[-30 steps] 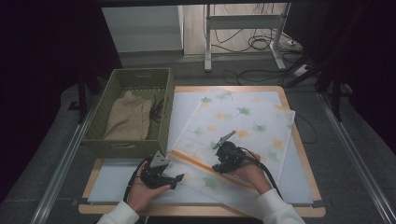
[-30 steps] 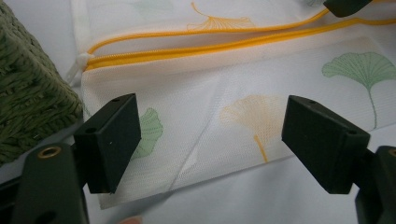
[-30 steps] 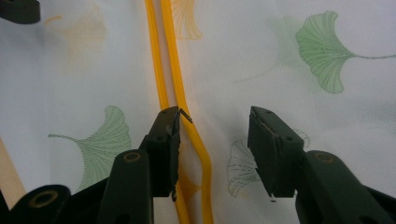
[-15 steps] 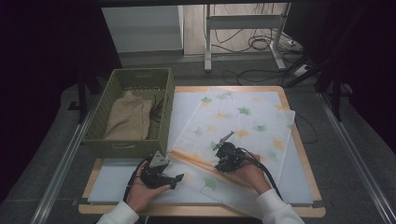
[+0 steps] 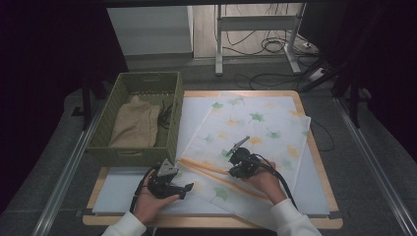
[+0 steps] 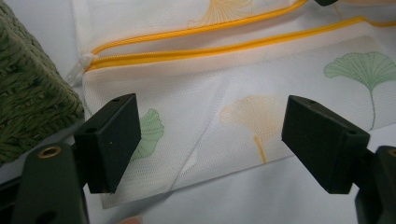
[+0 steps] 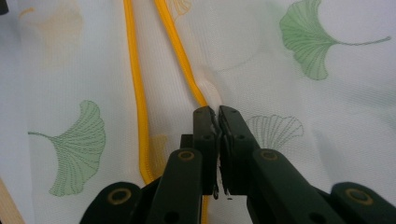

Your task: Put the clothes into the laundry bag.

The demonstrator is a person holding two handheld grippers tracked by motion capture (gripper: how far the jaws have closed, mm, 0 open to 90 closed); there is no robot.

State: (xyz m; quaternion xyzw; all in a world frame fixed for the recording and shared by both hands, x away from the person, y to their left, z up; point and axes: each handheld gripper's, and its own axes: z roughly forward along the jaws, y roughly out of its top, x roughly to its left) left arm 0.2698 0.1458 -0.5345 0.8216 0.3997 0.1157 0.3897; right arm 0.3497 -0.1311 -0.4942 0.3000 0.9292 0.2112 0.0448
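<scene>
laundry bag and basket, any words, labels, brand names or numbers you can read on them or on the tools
None: no readable text in these views.
The mesh laundry bag carries just printed ginkgo leaves and an orange zipper.
The green woven basket and black tool pads are unmarked.

1. Grey floor point(image 5: 59, 162) surrounds the wood-edged surface point(image 5: 314, 147).
2. Behind it stand a white cabinet point(image 5: 150, 29) and metal frame legs point(image 5: 219, 44) (cables point(image 5: 275, 46) lie tangled there).
3. Dim room, dark sides.
</scene>
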